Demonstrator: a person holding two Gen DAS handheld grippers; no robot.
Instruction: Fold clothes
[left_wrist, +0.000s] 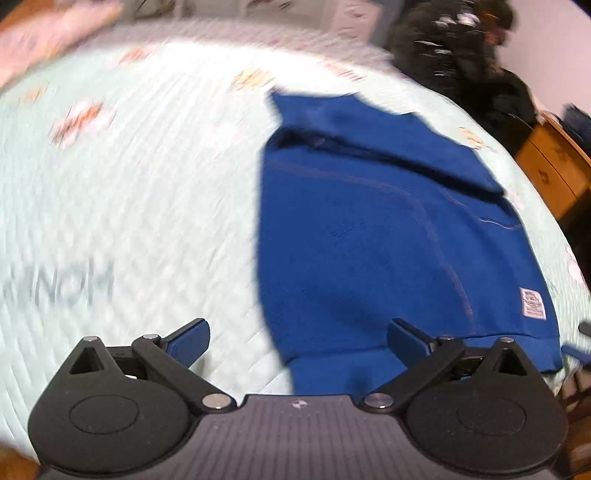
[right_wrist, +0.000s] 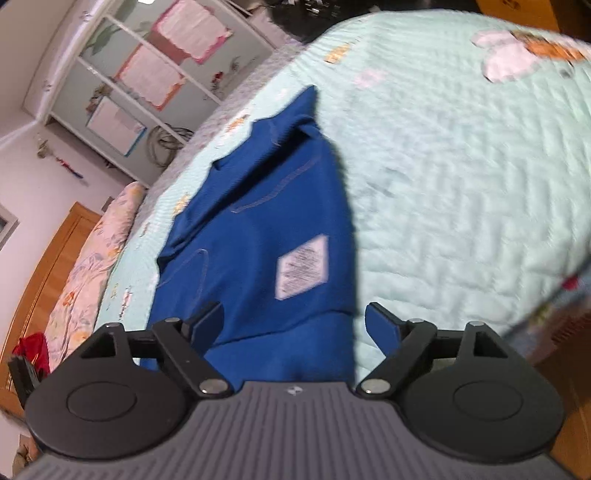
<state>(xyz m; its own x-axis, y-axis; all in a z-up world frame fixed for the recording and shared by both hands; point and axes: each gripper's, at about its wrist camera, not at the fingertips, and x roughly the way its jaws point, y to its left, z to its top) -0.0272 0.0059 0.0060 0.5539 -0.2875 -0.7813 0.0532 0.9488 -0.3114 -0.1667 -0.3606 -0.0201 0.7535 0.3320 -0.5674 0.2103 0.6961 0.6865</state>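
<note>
Royal-blue garment (left_wrist: 369, 229) with white label (right_wrist: 303, 267) on pale mint quilt (left_wrist: 147, 192) with orange-and-white motifs.

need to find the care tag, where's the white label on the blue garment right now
In the right wrist view the white label lies face up on the blue garment, near its right edge on the quilt, just ahead of the open right gripper.

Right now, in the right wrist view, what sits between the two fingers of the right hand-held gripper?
The near hem of the blue garment lies between the open fingers of the right hand-held gripper, unpinched, on the pale green quilt.
</note>
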